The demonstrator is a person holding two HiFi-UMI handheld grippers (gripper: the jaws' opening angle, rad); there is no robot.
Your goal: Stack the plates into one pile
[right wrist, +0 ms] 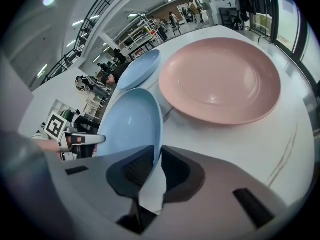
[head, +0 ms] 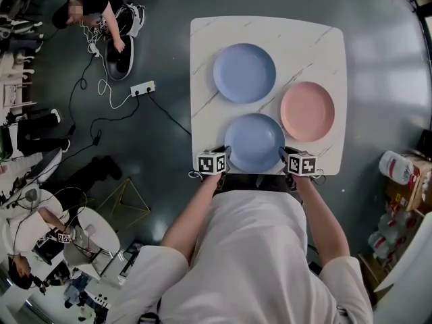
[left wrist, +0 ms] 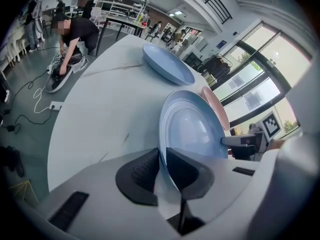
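Three plates lie on the white marble table (head: 202, 46): a far blue plate (head: 244, 73) (left wrist: 167, 64) (right wrist: 139, 69), a pink plate (head: 307, 111) (left wrist: 216, 106) (right wrist: 220, 79) at the right, and a near blue plate (head: 254, 142) (left wrist: 192, 129) (right wrist: 130, 124) at the front edge. My left gripper (head: 226, 155) (left wrist: 162, 156) is shut on the near blue plate's left rim. My right gripper (head: 283, 155) (right wrist: 157, 156) is shut on its right rim. In both gripper views the rim runs straight down between the dark pads.
A person (head: 101, 19) crouches on the dark floor at the far left, beside cables and a power strip (head: 142, 88). Boxes and bottles (head: 405, 174) stand to the right of the table. A small round table (head: 94, 228) is at the lower left.
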